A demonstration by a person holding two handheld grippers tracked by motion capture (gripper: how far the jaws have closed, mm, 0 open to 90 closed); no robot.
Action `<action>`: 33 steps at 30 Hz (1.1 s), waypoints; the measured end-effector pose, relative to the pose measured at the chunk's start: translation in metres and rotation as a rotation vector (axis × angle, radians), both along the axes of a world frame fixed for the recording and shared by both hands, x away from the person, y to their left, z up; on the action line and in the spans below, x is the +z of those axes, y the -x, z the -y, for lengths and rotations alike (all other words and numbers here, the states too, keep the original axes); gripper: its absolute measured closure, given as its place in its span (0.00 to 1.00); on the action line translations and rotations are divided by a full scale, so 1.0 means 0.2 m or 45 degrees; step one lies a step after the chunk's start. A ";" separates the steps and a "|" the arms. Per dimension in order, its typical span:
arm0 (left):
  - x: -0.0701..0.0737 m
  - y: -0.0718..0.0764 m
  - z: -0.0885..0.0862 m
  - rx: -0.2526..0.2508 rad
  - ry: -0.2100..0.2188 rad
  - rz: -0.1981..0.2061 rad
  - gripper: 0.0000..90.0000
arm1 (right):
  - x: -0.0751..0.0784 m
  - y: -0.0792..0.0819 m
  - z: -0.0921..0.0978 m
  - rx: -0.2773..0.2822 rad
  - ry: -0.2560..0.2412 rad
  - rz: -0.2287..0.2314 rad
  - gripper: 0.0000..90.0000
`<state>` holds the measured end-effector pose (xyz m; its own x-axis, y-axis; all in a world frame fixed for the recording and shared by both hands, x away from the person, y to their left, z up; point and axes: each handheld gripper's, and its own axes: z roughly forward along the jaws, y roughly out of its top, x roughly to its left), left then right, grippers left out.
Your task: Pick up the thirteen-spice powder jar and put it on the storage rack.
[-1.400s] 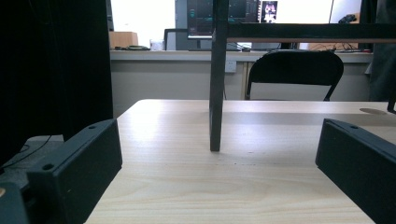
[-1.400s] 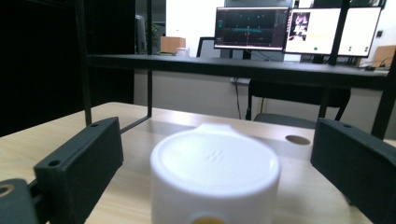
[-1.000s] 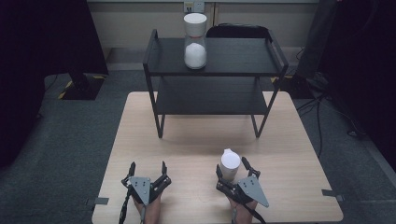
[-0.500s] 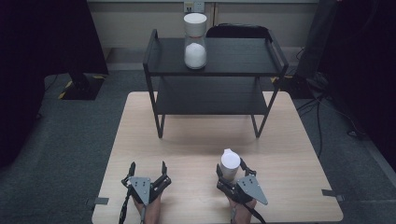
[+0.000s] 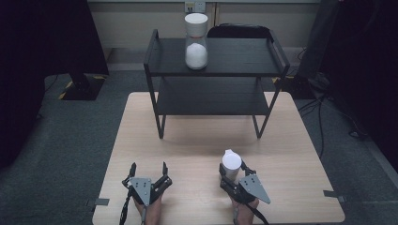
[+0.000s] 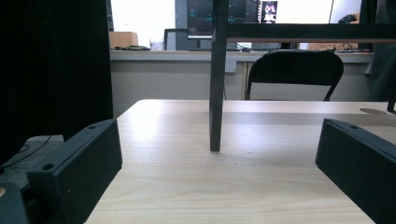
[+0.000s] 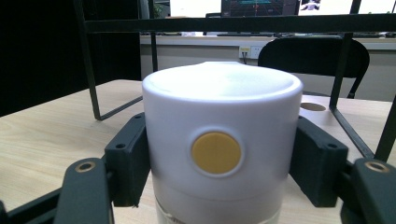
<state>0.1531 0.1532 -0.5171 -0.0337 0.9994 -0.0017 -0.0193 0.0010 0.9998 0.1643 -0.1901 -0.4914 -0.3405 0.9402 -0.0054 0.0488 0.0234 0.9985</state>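
A white cylindrical container (image 5: 231, 161) with a round yellow button (image 7: 216, 152) on its side stands at the table's near right. My right gripper (image 5: 233, 168) is shut on it, one jaw pressed to each side; in the right gripper view the container (image 7: 219, 107) rises between the two jaws. My left gripper (image 5: 149, 167) rests open at the near left of the table, with only bare wood between its jaws (image 6: 219, 177). A second white container (image 5: 196, 42), narrow at the waist, stands on the top of the black shelf rack (image 5: 244, 63).
The two-tier black rack stands on the far half of the light wooden table (image 5: 187, 145); one of its legs (image 6: 217, 93) is straight ahead of my left gripper. A black chair (image 5: 239, 31) sits behind the table. Bare tabletop lies between the rack and both grippers.
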 end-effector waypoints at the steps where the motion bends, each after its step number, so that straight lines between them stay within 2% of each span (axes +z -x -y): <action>1: 0.00 0.00 0.00 0.000 0.000 0.000 0.00 | 0.00 0.00 0.00 0.000 0.000 -0.001 0.33; 15: 0.00 0.00 0.00 0.000 0.000 0.000 0.00 | 0.04 -0.01 0.02 0.020 0.021 -0.033 0.33; 28: 0.00 0.00 0.00 -0.001 0.000 0.000 0.00 | 0.05 -0.01 0.04 0.038 0.027 -0.013 0.33; 33: 0.00 0.00 0.00 -0.002 0.000 0.000 0.00 | 0.08 -0.01 0.06 0.064 0.056 -0.009 0.33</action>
